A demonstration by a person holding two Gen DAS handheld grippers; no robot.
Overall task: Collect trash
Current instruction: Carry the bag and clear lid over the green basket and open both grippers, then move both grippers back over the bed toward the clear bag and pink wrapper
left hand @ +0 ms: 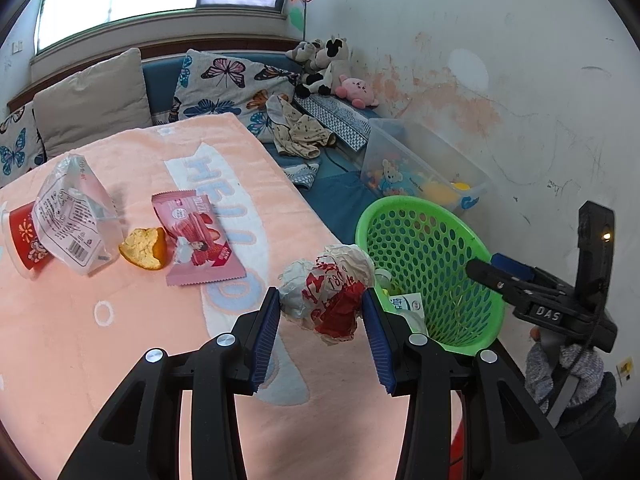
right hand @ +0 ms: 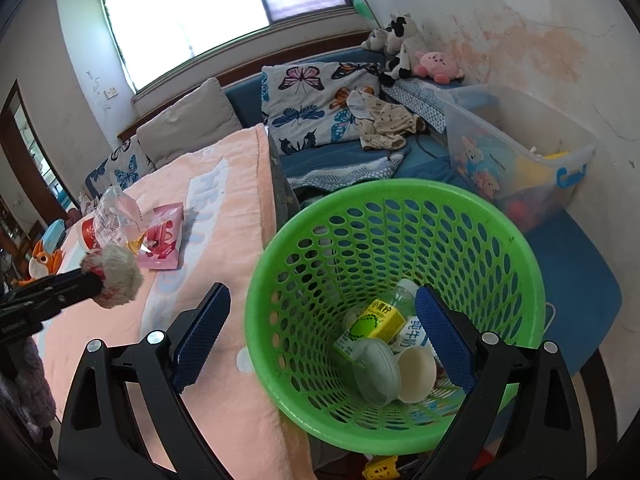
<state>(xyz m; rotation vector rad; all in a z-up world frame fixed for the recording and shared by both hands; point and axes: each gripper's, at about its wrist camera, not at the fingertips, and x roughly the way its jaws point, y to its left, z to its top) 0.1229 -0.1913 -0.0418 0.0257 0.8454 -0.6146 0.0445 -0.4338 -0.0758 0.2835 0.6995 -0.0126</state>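
Note:
My left gripper [left hand: 322,300] is shut on a crumpled red-and-white paper ball [left hand: 330,292] and holds it above the pink blanket near the table's right edge; the ball also shows in the right wrist view [right hand: 116,274]. A green perforated basket [left hand: 472,320] stands just right of it, holding a yellow carton [right hand: 378,320], a bottle and cups. My right gripper [right hand: 322,334] is open and empty, its jaws straddling the basket's near rim [right hand: 256,320]. On the blanket lie a pink wrapper [left hand: 198,240], an orange peel [left hand: 144,248], a clear plastic bag [left hand: 72,216] and a red cup [left hand: 22,240].
The table is covered by a pink blanket [left hand: 100,340]. Behind it is a blue sofa with butterfly cushions [left hand: 228,84], loose clothes [left hand: 300,132], plush toys [left hand: 324,66] and a clear toy bin [left hand: 420,168]. A stained wall is on the right.

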